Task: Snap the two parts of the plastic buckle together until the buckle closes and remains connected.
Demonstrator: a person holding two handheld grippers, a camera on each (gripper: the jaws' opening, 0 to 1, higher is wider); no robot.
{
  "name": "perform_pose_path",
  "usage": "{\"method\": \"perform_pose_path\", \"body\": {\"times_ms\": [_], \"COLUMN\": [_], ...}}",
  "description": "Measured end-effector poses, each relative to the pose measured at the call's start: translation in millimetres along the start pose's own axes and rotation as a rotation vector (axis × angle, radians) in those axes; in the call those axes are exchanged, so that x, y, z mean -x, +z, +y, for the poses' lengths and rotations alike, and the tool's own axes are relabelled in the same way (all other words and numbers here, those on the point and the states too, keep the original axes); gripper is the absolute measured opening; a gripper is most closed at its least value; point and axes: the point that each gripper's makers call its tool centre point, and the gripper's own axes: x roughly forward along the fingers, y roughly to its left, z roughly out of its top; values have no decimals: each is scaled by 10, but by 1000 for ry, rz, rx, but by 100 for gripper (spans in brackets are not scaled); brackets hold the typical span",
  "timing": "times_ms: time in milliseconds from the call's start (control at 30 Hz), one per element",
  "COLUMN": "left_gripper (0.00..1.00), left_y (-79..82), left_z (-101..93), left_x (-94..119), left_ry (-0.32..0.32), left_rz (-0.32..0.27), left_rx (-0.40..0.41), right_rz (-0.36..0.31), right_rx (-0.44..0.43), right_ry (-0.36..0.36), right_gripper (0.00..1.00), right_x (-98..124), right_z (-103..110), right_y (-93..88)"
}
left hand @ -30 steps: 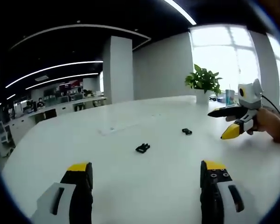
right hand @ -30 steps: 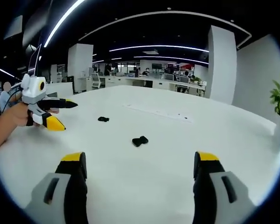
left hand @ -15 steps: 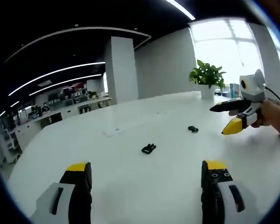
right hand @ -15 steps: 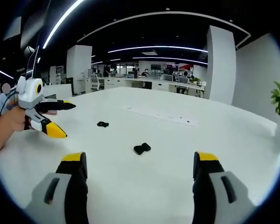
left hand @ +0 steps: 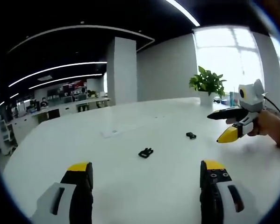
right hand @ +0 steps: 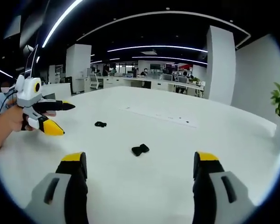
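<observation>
Two small black buckle parts lie apart on the white table (left hand: 130, 186). In the left gripper view the pronged part (left hand: 145, 152) lies just ahead of my left gripper (left hand: 146, 169), whose jaws stand wide open and hold nothing. The second part (left hand: 190, 135) lies farther right, near my right gripper (left hand: 215, 127), held by a hand above the table with its jaws apart. In the right gripper view the second part (right hand: 140, 149) sits close ahead of my open right gripper (right hand: 140, 162), and the pronged part (right hand: 100, 124) lies beyond it, near my left gripper (right hand: 67, 120).
A potted plant (left hand: 206, 81) and a small bottle (left hand: 230, 98) stand at the table's far edge by the window. A pale flat strip (right hand: 158, 114) lies across the table's middle. White pillars (left hand: 122, 70) and office desks (right hand: 168, 85) with people stand behind.
Both cameras swayed slightly, so the pictures shifted. The buckle parts stayed put on the table. Both grippers stayed open and hover at about the same distance.
</observation>
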Motion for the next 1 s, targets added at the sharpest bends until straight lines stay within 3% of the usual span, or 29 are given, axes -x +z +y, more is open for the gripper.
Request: {"method": "perform_pose_path", "body": {"times_ms": [167, 233, 300, 500, 800, 1000], "left_gripper": [99, 99, 99, 99, 97, 96], "left_y": [-37, -34, -8, -33, 91, 86], "left_z": [-107, -36, -100, -102, 45, 100], "left_x": [-16, -22, -32, -146, -350, -440], "left_ry": [3, 0, -34, -44, -37, -42], "left_rz": [28, 28, 23, 37, 30, 38], "left_rx": [-42, -43, -26, -17, -6, -14], "right_rz": [3, 2, -1, 3, 4, 13], "right_rx": [1, 2, 1, -24, -39, -32], "right_ry": [-2, -2, -3, -11, -13, -17], "right_gripper": [94, 94, 94, 95, 94, 94], "right_x": [-4, -9, -25, -87, -119, -184], "right_z": [-13, -11, -9, -100, -170, -192], "right_y": [-8, -5, -7, -20, -5, -38]}}
